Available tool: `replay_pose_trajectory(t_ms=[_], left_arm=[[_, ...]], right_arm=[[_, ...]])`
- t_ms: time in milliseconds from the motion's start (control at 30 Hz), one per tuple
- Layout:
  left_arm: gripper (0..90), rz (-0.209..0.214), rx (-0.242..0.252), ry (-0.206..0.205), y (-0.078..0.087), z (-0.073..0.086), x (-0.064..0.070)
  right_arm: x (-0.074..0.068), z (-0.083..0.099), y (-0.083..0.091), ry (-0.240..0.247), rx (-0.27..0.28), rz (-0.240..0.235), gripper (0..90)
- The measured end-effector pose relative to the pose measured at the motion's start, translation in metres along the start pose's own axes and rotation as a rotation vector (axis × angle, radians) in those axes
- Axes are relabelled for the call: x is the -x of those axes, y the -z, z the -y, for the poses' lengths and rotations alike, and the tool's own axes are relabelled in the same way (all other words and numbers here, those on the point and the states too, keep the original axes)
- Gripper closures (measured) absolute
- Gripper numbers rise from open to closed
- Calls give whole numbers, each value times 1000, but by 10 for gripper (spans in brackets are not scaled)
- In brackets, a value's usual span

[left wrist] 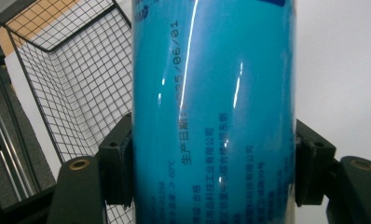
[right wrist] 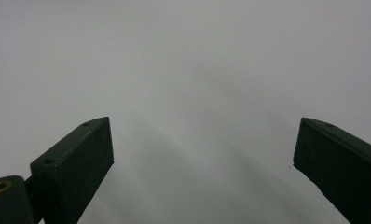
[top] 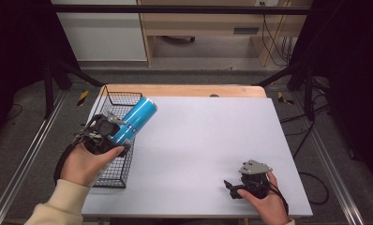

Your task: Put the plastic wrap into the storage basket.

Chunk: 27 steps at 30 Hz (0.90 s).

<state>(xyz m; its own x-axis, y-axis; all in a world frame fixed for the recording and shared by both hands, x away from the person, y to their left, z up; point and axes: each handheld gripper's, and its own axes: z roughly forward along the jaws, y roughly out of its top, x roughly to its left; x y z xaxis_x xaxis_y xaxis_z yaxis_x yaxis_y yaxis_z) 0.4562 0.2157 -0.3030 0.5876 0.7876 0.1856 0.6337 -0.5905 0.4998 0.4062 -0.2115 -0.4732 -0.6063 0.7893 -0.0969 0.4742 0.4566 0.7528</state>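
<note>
A tall blue can (top: 134, 120) with printed text is held tilted above the right edge of a black wire basket (top: 113, 174). My left gripper (top: 110, 136) is shut on the blue can (left wrist: 214, 112), both jaws pressed against its sides near the lower end. The basket's mesh wall (left wrist: 72, 93) stands just to the can's left in the left gripper view. My right gripper (top: 232, 188) rests low at the table's front right, open, with nothing between its jaws. Its two black fingers (right wrist: 76, 163) stand wide apart over bare white surface.
The white table top (top: 208, 140) spreads between the two hands. A wooden strip (top: 184, 90) runs along its far edge. Metal rails (top: 25, 154) flank the table on the floor, and cables (top: 311, 136) trail at the right.
</note>
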Motion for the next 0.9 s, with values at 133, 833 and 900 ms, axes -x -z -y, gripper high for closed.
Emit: replay_pose_trajectory(t_ms=[133,833,900], left_arm=[[318,-2,4,18,1,6,-3],[318,-25,-15,55,3,29,-16],[318,-27,-20,59,3,31,-17]], right_arm=[[0,0,1,-7,8,6,54],[1,0,1,-8,3,3,53],[1,0,1,-10,1,2,54]])
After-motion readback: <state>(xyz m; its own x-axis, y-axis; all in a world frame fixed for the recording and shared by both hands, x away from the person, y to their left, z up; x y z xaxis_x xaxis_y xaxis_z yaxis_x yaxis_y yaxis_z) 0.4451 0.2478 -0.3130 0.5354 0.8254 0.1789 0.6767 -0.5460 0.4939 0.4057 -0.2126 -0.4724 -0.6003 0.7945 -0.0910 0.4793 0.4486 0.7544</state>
